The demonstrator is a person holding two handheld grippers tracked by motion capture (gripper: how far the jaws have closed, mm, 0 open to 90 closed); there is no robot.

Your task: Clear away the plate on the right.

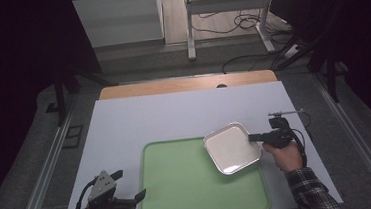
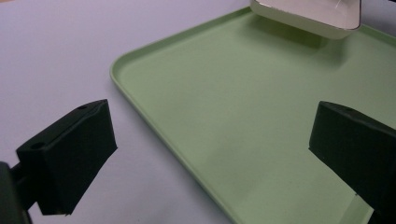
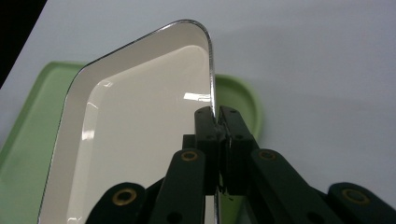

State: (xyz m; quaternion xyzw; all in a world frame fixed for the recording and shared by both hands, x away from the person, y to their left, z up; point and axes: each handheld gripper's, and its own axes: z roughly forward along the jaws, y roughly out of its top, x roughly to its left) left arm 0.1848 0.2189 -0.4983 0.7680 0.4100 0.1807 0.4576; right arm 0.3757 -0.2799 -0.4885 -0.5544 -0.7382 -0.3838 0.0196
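Right gripper: jaws closed thin on the right rim of the white square dish, rim pinched between the pads (confirmed in the right gripper view, where the dish extends away to the left of the jaws). Dish held clear of the surface, tilted, hanging over the far right corner of the green tray; shadow cast on the tray floor below it in the left gripper view.

Key relation: dish lies directly left of the right gripper, toward the tray centre. No marked long axis, the outline being near square with one corner pointing toward the far side of the table. Right hand by far the nearer; left gripper well apart at the near left corner of the tray.

Left gripper: jaws wide apart, nothing between them, tray edge running beneath the gap.

Containers: dish interior bare. Tray floor bare. White table sheet carrying nothing else.

Likely step in hand: carrying the dish over the tray, lowering probably to follow.
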